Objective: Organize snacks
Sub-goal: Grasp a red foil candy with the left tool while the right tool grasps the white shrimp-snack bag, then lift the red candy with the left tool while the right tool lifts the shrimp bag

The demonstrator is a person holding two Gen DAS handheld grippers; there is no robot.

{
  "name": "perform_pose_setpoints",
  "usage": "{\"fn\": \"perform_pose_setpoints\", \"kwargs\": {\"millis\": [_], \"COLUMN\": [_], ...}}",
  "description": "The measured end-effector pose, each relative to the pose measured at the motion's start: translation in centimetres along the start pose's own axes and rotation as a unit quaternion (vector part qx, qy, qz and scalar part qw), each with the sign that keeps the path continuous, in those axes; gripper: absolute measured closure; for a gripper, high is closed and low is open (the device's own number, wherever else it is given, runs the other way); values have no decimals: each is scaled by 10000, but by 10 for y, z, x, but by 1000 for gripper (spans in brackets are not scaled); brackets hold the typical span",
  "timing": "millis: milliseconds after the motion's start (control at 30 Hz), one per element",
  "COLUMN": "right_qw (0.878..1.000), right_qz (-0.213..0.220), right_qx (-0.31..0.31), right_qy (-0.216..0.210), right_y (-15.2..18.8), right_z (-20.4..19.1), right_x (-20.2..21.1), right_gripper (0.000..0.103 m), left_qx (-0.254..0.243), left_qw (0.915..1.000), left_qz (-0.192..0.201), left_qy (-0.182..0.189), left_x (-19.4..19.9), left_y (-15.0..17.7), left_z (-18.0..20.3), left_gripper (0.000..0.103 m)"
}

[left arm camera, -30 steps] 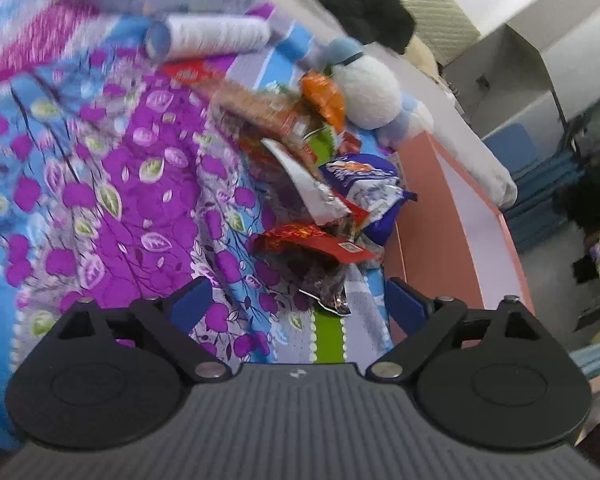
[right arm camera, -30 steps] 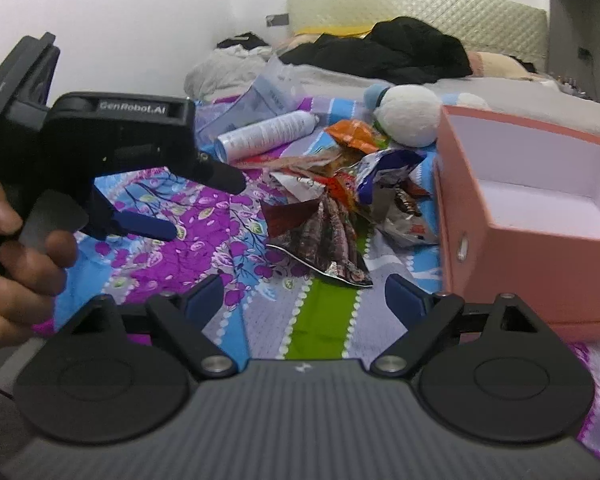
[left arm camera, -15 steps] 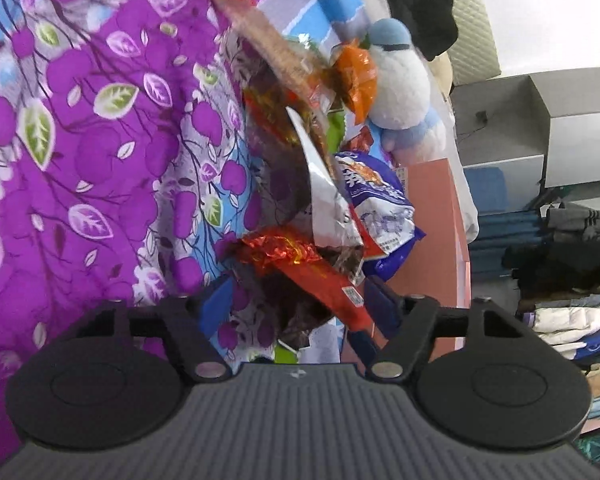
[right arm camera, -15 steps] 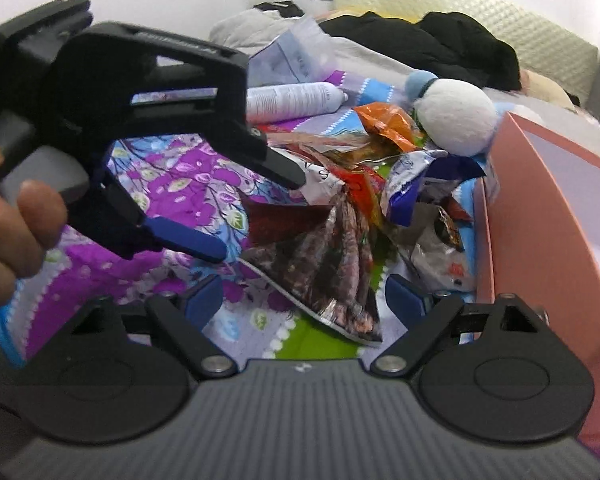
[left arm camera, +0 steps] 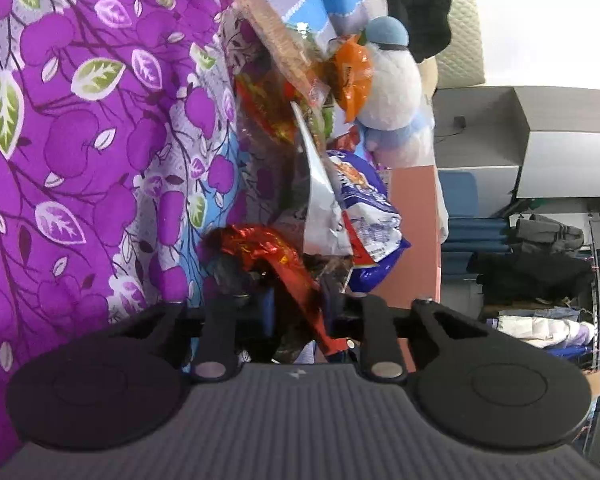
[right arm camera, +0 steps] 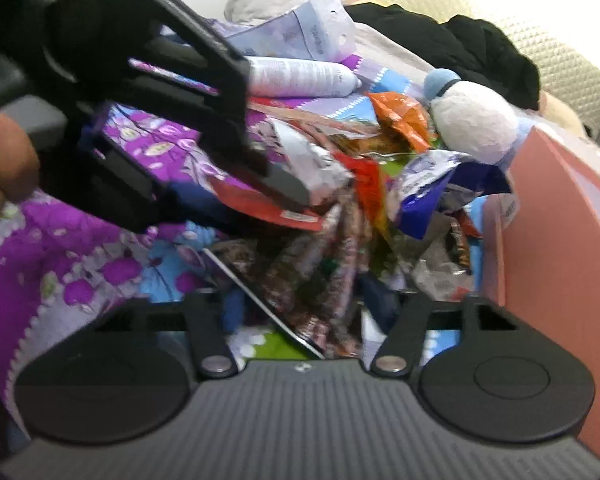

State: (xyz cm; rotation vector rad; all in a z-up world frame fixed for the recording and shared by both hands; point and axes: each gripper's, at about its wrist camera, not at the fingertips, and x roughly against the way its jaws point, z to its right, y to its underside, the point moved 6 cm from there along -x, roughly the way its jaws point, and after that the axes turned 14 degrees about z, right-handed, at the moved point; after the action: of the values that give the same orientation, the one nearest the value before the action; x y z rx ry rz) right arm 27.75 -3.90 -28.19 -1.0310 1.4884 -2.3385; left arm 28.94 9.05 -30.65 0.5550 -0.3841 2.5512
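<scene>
Left gripper (left arm camera: 298,312) clamped on the red foil snack packet (left arm camera: 278,256), blue fingers pressing its crinkled near end at the edge of the snack pile on the floral bedspread (left arm camera: 80,140). Right gripper (right arm camera: 306,308) set low over a dark brown patterned packet (right arm camera: 312,276), fingers apart on either side of it, not seen to press it. Crowded just behind the red packet: a silver torn wrapper (left arm camera: 320,196) standing on edge, a blue-and-white chip bag (left arm camera: 370,216) leaning against the pink box (left arm camera: 414,236), an orange packet (left arm camera: 354,76) farther back, touching a white and blue plush toy (left arm camera: 392,92). In the right wrist view, left gripper's black frame and the holding hand (right arm camera: 0,168) blocking much of the left side of the pile. White spray can (right arm camera: 300,78) lying on its side behind the snacks, a pale lilac pouch (right arm camera: 300,36) just beyond it, black clothing (right arm camera: 460,44) heaped near the quilted headboard (right arm camera: 560,64). Pink box at the right edge of the bedspread, open side up, interior mostly out of sight.
</scene>
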Motion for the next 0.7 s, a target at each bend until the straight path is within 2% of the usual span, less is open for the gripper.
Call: {"fn": "perform_pose_setpoints", "kwargs": {"millis": [67, 233, 467, 700], "right_qw": [10000, 9998, 9982, 9966], "right_qz": [-10, -93, -256, -462], "right_qx": [17, 197, 526, 633], "right_qy": [-35, 23, 111, 267], "right_y": [-2, 0, 10, 26], "right_z": [0, -5, -17, -23], "right_x": [4, 20, 48, 83], "right_gripper": [61, 68, 70, 69], "left_qx": [-136, -291, -686, -1628], "left_qw": [9999, 9996, 9975, 9842], "left_qz": [7, 28, -35, -147], "left_qy": [-8, -17, -183, -681], "left_x": [7, 24, 57, 81], "left_y": [1, 5, 13, 27], "left_z": [2, -1, -10, -17], "left_gripper": [88, 92, 92, 92]}}
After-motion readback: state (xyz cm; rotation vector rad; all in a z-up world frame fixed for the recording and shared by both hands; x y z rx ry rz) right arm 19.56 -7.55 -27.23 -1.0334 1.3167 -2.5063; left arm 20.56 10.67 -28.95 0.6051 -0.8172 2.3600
